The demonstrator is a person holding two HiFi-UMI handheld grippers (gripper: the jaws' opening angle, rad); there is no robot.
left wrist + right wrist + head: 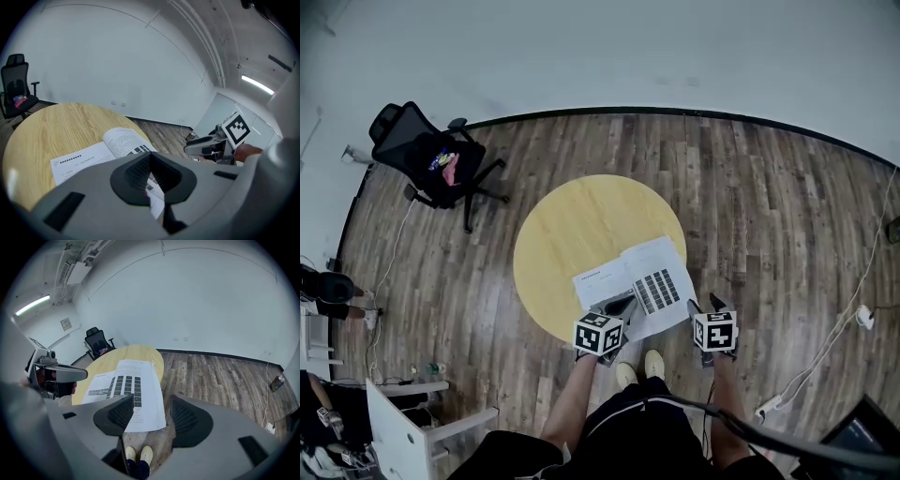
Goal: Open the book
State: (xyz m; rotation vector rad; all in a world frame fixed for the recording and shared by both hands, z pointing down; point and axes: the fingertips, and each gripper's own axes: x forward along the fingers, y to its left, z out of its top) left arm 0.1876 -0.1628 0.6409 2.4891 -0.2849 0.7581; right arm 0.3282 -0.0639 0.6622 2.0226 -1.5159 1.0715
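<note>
The book (637,286) lies open and flat at the near edge of the round yellow table (572,225), white pages up, with a grid of dark squares on its right page. My left gripper (621,302) hovers over the book's near edge. In the left gripper view its tips (150,159) meet, and the page (93,154) shows beyond them. My right gripper (705,302) hangs just right of the book, off the table edge. In the right gripper view it (152,411) stands open with nothing between the pads; the book (124,390) lies ahead on the left.
A black office chair (431,159) stands on the wooden floor at the far left. A white desk (403,422) is at the lower left. Cables (825,347) trail over the floor on the right. The person's shoes (639,367) are under the table edge.
</note>
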